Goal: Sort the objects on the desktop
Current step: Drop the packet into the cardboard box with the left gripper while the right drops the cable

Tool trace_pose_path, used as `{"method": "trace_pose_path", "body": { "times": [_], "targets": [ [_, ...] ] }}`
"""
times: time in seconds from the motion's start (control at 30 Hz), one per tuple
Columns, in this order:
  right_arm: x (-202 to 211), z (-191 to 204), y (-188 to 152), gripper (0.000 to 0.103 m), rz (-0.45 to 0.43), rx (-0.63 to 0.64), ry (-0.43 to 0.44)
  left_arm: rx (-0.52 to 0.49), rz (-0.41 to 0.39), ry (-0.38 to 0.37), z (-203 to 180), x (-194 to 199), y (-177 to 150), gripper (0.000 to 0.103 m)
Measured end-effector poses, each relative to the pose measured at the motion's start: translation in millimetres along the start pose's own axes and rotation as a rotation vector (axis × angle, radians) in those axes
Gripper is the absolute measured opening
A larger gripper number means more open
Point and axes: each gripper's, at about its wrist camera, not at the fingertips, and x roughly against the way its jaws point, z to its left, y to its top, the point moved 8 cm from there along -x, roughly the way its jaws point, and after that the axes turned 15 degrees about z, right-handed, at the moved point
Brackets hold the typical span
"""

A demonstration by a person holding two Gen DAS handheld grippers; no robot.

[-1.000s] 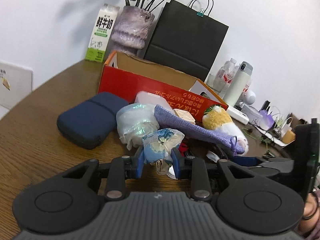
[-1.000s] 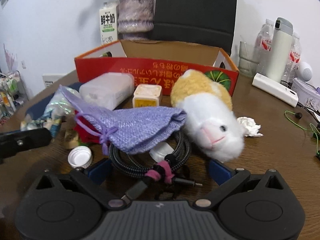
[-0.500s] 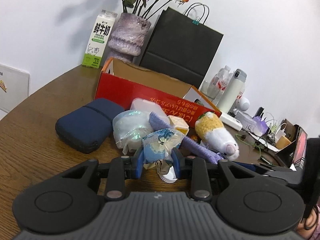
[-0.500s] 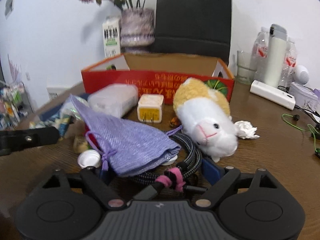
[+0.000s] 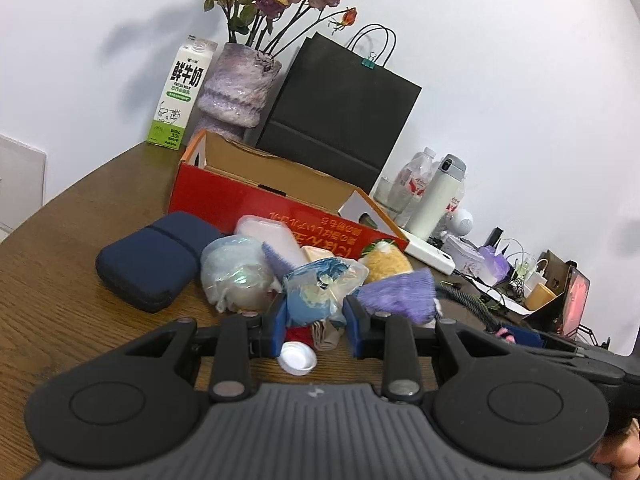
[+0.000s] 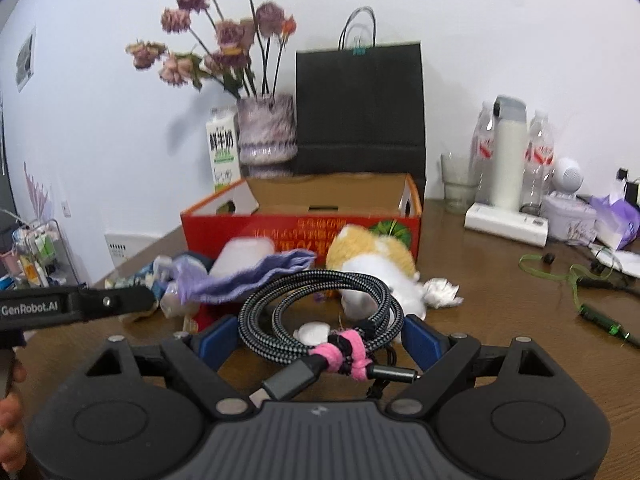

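Left tongs (image 5: 315, 318) pinch a crinkly blue-and-clear packet (image 5: 320, 292) between their blue pads, raised above the wooden surface (image 5: 60, 280). Right tongs (image 6: 316, 338) hold a coiled braided cable (image 6: 320, 308), bound by a pink strap (image 6: 344, 356), lifted off the surface with the pads set fairly wide against the coil's sides.

From the left camera, a white bottle cap (image 5: 298, 358) lies just below the packet at 6 o'clock. At 10 o'clock sits a navy zip case (image 5: 152, 260), with a clear plastic bag (image 5: 236, 272) just beside it. At 2 o'clock a purple knitted pouch (image 5: 400, 292) looks blurred; behind it a yellow plush toy (image 5: 386, 264).

From the right camera, the pouch (image 6: 248, 276) drapes at 11 o'clock of the cable, the plush (image 6: 376, 264) at 1 o'clock, crumpled paper (image 6: 440, 292) beside it.

Farther back stands an open red cardboard box (image 5: 240, 204), then a milk carton (image 5: 180, 96), a vase of dried roses (image 5: 236, 88) and a black paper bag (image 5: 340, 112) against the wall.
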Motion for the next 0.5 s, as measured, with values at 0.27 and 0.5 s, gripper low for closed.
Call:
{"method": "trace_pose_path", "body": {
  "times": [0.27, 0.5],
  "targets": [
    [15.1, -6.9, 45.7, 0.088, -0.066, 0.010, -0.009, -0.052, -0.059, 0.039, -18.6, 15.5, 42.5, 0.031],
    [-26.2, -9.1, 94.5, 0.088, -0.055, 0.023, -0.002, -0.049, -0.053, 0.076, -3.5, -19.6, 92.0, 0.031]
  ]
}}
